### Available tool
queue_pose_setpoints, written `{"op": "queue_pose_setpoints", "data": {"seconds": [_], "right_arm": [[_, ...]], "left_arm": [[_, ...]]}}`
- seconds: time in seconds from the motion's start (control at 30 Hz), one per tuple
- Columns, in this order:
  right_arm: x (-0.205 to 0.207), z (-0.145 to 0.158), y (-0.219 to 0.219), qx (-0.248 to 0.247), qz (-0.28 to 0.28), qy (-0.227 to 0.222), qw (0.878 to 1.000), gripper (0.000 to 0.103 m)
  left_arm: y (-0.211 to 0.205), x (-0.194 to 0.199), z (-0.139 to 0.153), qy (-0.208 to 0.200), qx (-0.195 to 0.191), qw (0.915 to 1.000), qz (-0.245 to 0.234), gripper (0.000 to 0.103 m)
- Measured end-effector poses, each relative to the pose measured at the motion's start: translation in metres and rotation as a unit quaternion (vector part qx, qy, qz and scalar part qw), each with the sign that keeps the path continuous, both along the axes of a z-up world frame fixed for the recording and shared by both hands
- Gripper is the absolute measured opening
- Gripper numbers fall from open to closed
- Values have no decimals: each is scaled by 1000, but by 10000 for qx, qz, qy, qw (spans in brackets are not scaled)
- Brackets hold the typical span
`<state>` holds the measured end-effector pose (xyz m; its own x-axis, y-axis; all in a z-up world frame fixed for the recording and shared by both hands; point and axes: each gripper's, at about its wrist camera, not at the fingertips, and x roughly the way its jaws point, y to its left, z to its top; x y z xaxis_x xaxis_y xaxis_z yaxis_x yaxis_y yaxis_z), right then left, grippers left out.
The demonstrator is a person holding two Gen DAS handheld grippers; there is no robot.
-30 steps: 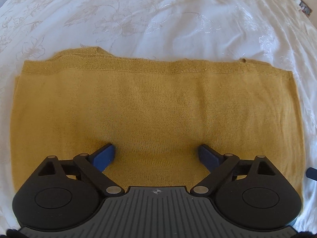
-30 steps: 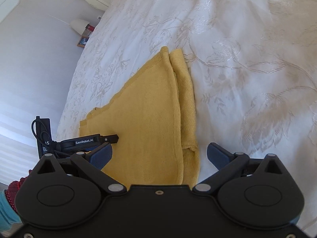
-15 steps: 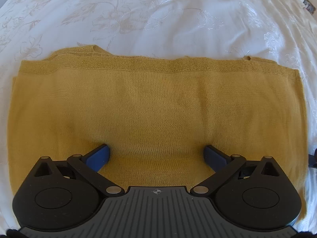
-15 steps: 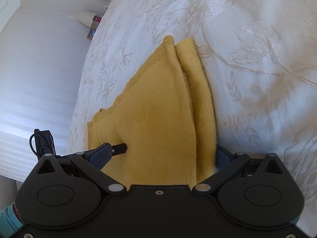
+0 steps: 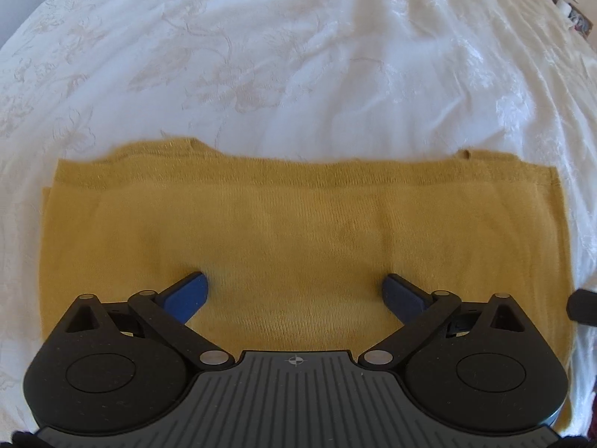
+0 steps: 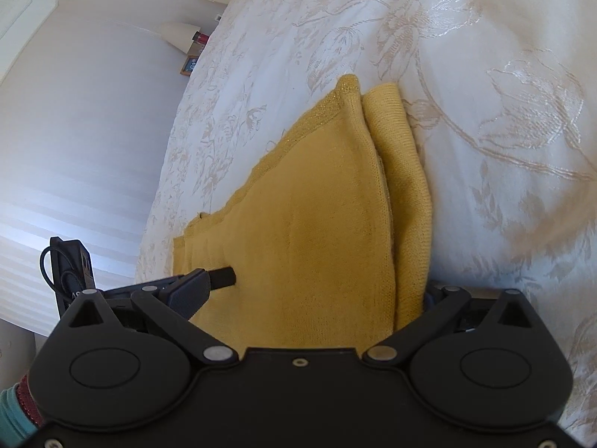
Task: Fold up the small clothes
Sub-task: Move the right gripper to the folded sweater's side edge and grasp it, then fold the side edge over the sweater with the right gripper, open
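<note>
A mustard-yellow knit garment (image 5: 298, 224) lies folded flat on the white bedspread (image 5: 298, 56). My left gripper (image 5: 294, 285) hovers over its near half, pointing steeply down, jaws open wide, blue fingertips (image 5: 192, 287) just above the cloth and nothing pinched. In the right wrist view the garment (image 6: 317, 205) runs away from me with a folded strip along its right edge. My right gripper (image 6: 309, 295) is open at the garment's near end, straddling it; its right finger is hidden behind the cloth edge. The left gripper's fingertip (image 6: 224, 276) shows over the cloth at left.
The embroidered white bedspread (image 6: 485, 112) stretches on all sides of the garment. The bed's edge falls away to the left in the right wrist view, with a wall and a nightstand with a lamp (image 6: 183, 37) beyond. A teal and red sleeve (image 6: 15, 410) shows at bottom left.
My right gripper has moved forward and down onto the garment's near end, and its right finger is now hidden by the cloth edge. The left gripper's jaws opened slightly; it stayed in place.
</note>
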<state>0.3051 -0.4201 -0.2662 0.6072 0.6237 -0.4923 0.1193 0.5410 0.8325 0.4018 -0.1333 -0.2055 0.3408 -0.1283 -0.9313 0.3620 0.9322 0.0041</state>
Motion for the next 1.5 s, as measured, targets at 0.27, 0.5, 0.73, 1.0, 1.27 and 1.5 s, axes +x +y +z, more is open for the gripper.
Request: {"op": "queue_pose_setpoints", "data": {"seconds": [0.27, 0.5, 0.73, 1.0, 1.27, 1.5], "right_arm": [[-9, 3, -3, -45, -43, -5, 10000, 102], [-15, 3, -6, 168, -193, 184, 9995, 102], [-23, 8, -1, 13, -238, 302, 9993, 101], [-22, 16, 8, -587, -353, 638, 9956, 63], [-19, 44, 19, -1526, -338, 933, 9833, 26], [-8, 91, 50, -1771, -352, 823, 9801, 24]], "left_arm": [[-10, 36, -21, 224, 340, 9992, -7, 103], [3, 27, -4, 244, 137, 9996, -93, 101], [28, -41, 2, 272, 120, 9993, -207, 101], [35, -64, -19, 495, -64, 9982, -317, 102], [79, -48, 13, 236, -528, 9981, -225, 101], [131, -28, 25, 223, -840, 9962, -13, 101]]}}
